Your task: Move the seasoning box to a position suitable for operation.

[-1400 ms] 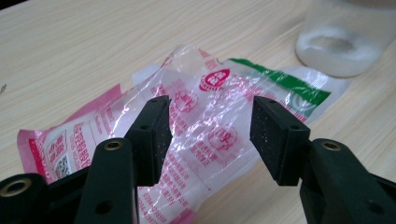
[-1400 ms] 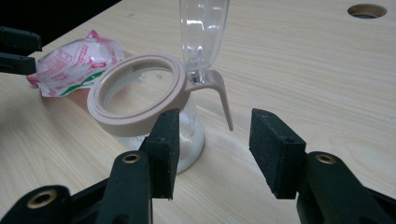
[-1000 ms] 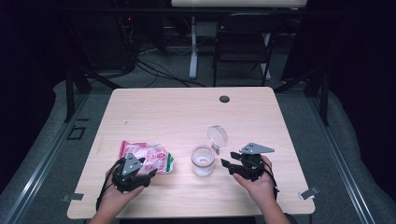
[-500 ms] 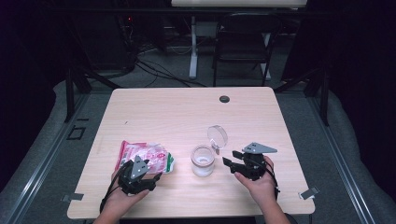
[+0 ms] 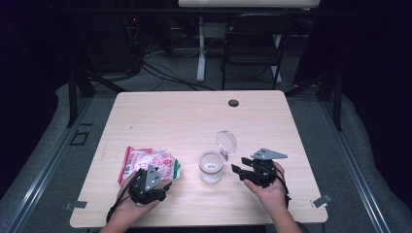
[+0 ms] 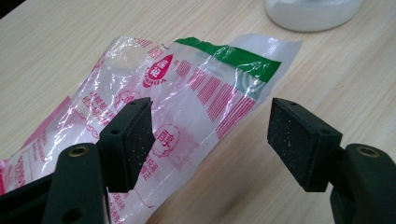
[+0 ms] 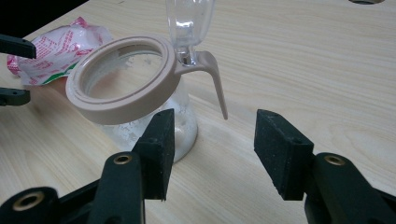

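Over the pink bag (image 6: 187, 98), left gripper (image 6: 210, 135), jaws wide apart.

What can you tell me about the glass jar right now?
The glass jar is small, clear and round, with a beige rim ring and handle tab. Its clear hinged lid stands flipped up and open. White residue coats the inside. It stands upright on the table, between the two grippers; nothing grips it.

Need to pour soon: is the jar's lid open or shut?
Open: the jar shows a bare mouth, its clear lid flipped up behind the rim.
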Available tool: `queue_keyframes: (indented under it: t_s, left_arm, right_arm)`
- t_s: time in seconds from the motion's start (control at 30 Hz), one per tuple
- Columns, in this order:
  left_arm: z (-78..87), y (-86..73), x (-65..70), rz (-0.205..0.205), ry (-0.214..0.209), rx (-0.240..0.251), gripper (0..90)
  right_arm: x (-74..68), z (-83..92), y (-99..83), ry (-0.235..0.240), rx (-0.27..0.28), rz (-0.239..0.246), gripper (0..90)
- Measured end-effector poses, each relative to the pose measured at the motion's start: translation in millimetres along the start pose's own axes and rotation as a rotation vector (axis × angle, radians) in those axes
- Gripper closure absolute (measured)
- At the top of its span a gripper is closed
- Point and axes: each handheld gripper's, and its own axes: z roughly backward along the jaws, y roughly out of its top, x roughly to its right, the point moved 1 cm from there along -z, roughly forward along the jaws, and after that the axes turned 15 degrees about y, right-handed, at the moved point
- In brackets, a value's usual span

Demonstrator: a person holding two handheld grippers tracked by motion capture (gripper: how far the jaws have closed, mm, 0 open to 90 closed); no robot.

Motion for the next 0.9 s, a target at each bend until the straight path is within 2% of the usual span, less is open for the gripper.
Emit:
queue_keyframes:
  t_s: [0.13, 0.37, 0.67, 0.9]
  left_arm:
    - [-5.4, -1.2, 2.9, -0.044, 0.02, -0.022, 31.3]
    - [-12.4, -1.5, 6.3, -0.076, 0.054, -0.037, 31.3]
    - [-22.5, -4.5, -0.2, -0.046, 0.073, -0.06, 31.3]
    - [-28.9, -7.8, -6.5, -0.029, 0.125, -0.097, 31.5]
  right_arm:
    - [0.0, -0.2, -0.2, -0.002, -0.002, 0.0, 48.3]
    - [0.5, -0.2, -0.3, -0.003, -0.007, 0.002, 48.4]
    - [0.5, -0.9, -0.4, -0.002, -0.008, 0.004, 48.5]
    - [1.5, -1.8, -0.6, -0.002, -0.011, -0.002, 48.7]
